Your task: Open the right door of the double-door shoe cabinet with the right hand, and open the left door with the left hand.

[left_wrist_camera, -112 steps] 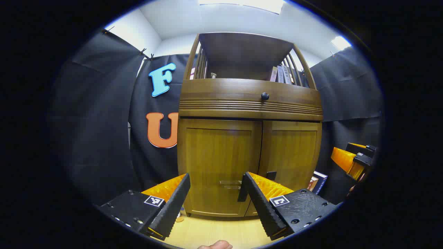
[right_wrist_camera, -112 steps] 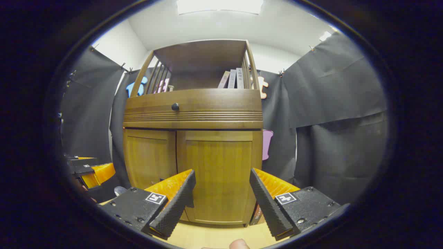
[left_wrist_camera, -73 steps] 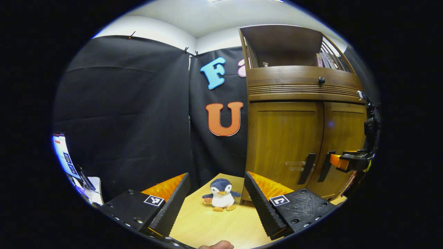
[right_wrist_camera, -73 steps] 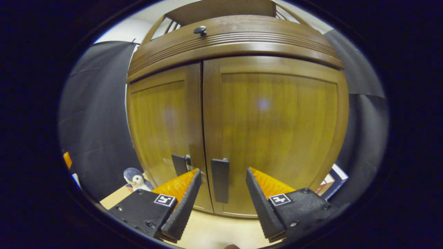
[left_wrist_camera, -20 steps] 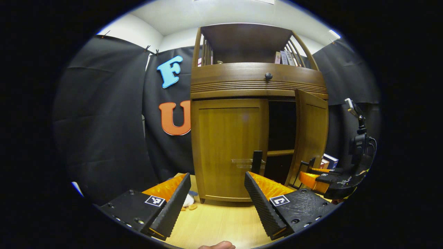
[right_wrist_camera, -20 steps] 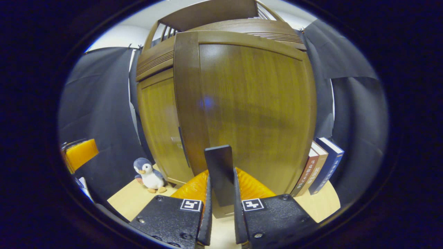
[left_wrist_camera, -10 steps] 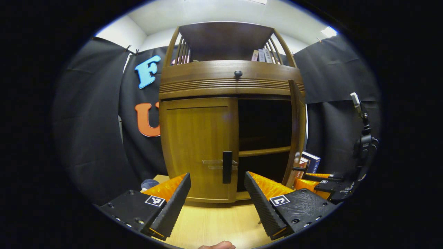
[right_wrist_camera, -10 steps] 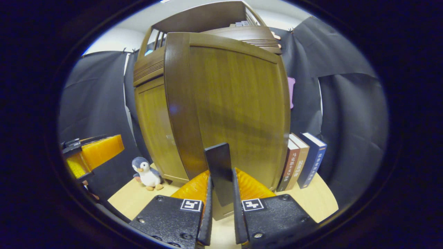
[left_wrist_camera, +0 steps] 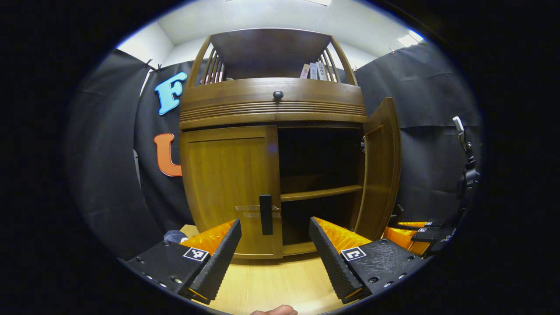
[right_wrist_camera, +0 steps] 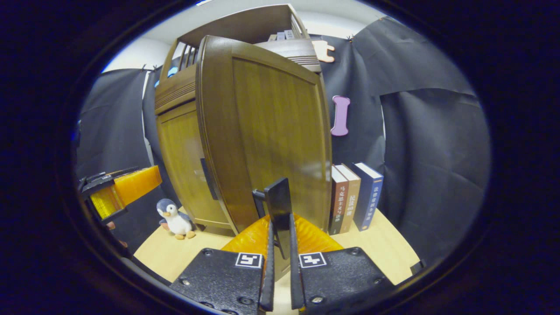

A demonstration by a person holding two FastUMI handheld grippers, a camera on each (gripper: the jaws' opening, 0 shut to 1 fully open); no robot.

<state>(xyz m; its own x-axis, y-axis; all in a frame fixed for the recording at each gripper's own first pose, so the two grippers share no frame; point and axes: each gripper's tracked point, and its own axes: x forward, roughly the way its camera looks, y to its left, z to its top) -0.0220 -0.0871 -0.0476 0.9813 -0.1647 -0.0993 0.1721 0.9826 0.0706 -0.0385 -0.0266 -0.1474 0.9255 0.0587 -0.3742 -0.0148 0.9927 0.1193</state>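
Standing on the wooden tabletop (left_wrist_camera: 271, 284) against the black cloth wall: the shoe cabinet (left_wrist_camera: 273, 105). Swinging wide on its hinges, the right door (right_wrist_camera: 262, 131), its free edge turned out toward the right gripper view and its inner face (left_wrist_camera: 379, 175) showing beside the dark open compartment and its shelf (left_wrist_camera: 321, 192). Clamping that door's black handle (right_wrist_camera: 280, 214) from both sides: the right gripper (right_wrist_camera: 280, 249), fingers drawn narrow on it. Sitting flush and closed, the left door (left_wrist_camera: 227, 188), its black handle (left_wrist_camera: 265, 214) upright near the middle edge. Hovering in front of that closed door, apart from the handle: the left gripper (left_wrist_camera: 275, 245), fingers spread wide with nothing between them. Leaving bare tabletop between this gripper and the cabinet's foot. Leaning upright just beside the cabinet's right side, behind the open door: three books (right_wrist_camera: 354, 197). Resting near the cabinet's left corner: a toy penguin (right_wrist_camera: 174, 218), close to the closed door's swing side.
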